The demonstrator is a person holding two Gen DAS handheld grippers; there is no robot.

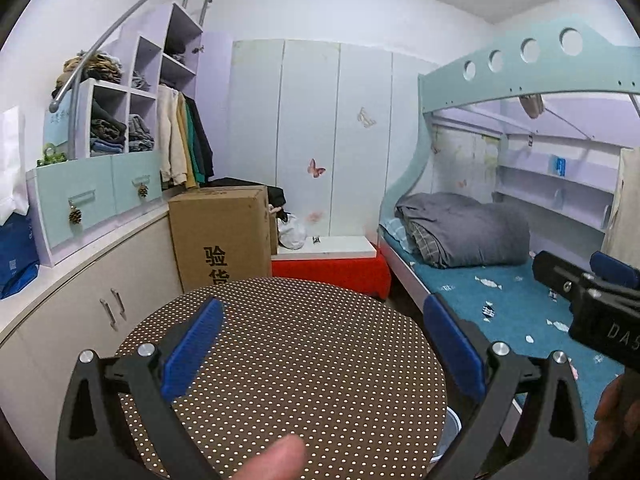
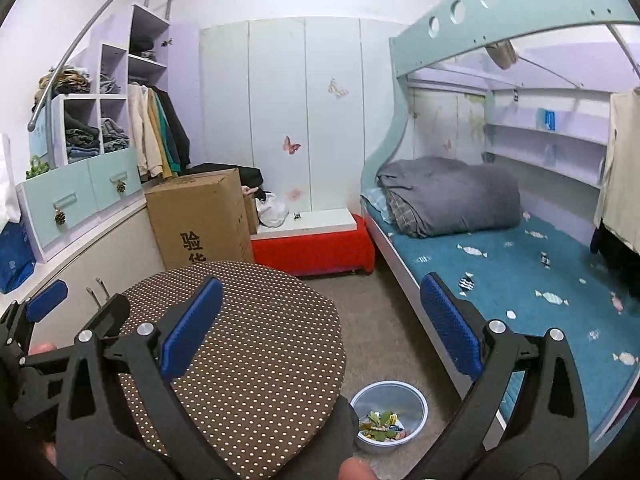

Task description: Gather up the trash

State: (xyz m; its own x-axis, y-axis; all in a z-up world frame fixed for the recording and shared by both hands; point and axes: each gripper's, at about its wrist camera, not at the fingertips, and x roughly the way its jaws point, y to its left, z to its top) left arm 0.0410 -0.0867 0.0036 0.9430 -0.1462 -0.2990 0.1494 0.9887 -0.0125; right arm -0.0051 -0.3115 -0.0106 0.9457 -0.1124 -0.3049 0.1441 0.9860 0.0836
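**A:** Left wrist view, entry one. What do your fingers show?

**B:** Your left gripper (image 1: 324, 354) has its fingers spread wide and released, with nothing between them. Beneath and between them lies the round dotted desk (image 1: 312, 368). Your thumb tip (image 1: 280, 456) shows at the bottom edge. Beyond the right finger runs the bed (image 1: 516, 304), its blue sheet strewn with candy wrappers (image 1: 489, 282). Your right gripper (image 1: 592, 300) enters at the far right, over the bed; from here you cannot tell how its fingers stand. Ahead of the left finger stands a cardboard box (image 1: 222, 236).

**A:** Right wrist view, entry two?

**B:** Your right gripper (image 2: 320, 330) is likewise released, fingers wide, empty. The left finger sits over the dotted desk (image 2: 248, 344); the right finger sits over the bed's edge. Between the fingers, low on the floor, a pale bin (image 2: 390, 400) holds green and yellow scraps. Wrappers (image 2: 472, 251) lie scattered on the sheet (image 2: 500, 276) beyond the right finger, near a folded grey quilt (image 2: 448, 196). Your left gripper (image 2: 40, 312) shows at the far left edge.
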